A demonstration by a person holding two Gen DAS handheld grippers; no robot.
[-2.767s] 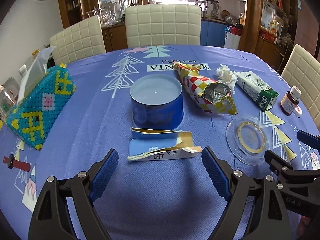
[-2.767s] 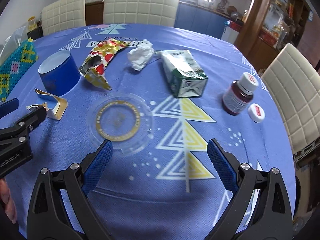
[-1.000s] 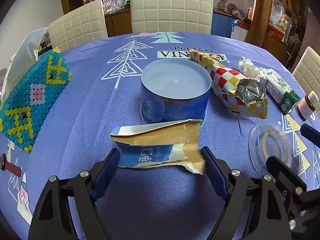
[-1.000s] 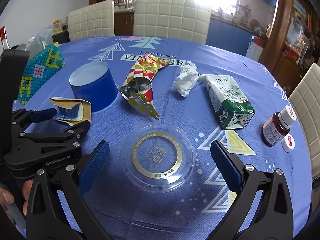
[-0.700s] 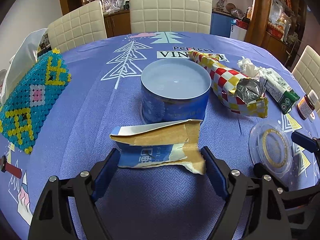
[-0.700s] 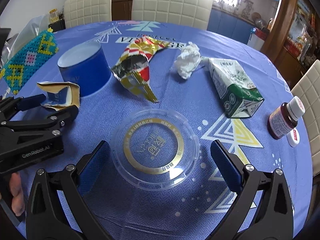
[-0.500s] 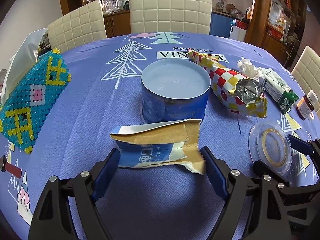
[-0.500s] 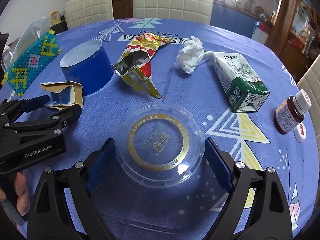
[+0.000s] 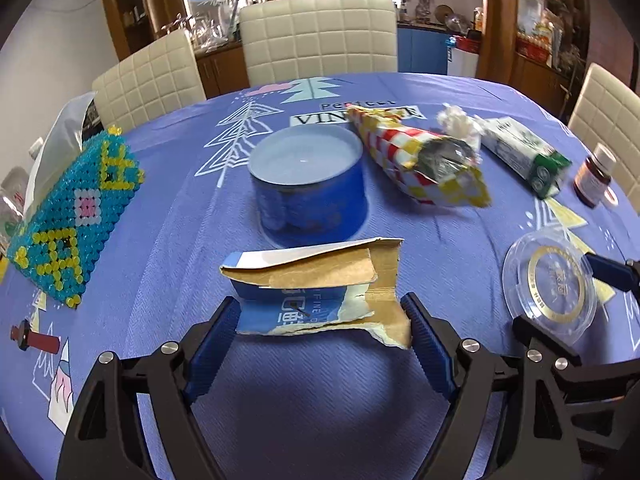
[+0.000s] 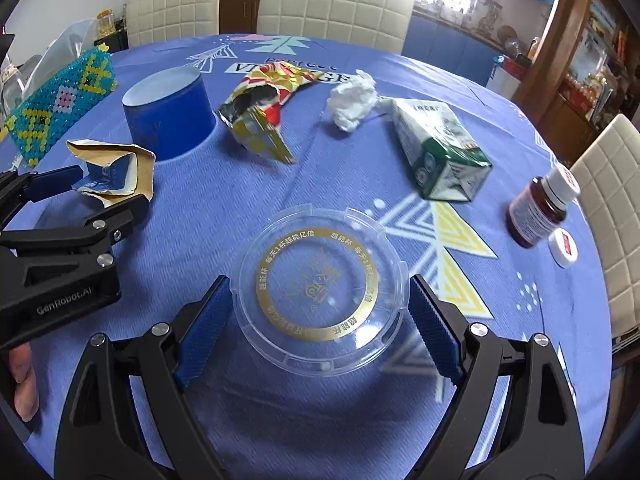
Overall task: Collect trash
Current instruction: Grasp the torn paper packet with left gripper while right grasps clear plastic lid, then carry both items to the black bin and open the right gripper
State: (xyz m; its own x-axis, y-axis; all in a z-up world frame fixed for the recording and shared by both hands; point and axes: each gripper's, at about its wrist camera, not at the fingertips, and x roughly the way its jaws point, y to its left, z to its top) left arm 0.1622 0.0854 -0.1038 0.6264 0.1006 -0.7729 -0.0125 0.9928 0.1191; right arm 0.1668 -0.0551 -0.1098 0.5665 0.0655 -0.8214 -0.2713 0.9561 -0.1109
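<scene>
Left tool (image 9: pixel 320 320) clamped on torn carton scrap (image 9: pixel 320 284), near centre of bench (image 9: pixel 160 240). Right tool (image 10: pixel 320 312) just narrowed, pads hugging clear plastic lid (image 10: pixel 322 292). Squeeze gently, lift both straight up, clear blue tub (image 9: pixel 308 188).

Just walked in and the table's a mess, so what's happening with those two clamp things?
A person is clearing trash off the table with a handheld gripper in each hand. The left gripper is clamped on a torn cardboard box. The right gripper has just been closing and its pads now sit against the rim of a clear plastic lid. A snack bag, crumpled tissue and green carton still lie on the cloth.
</scene>
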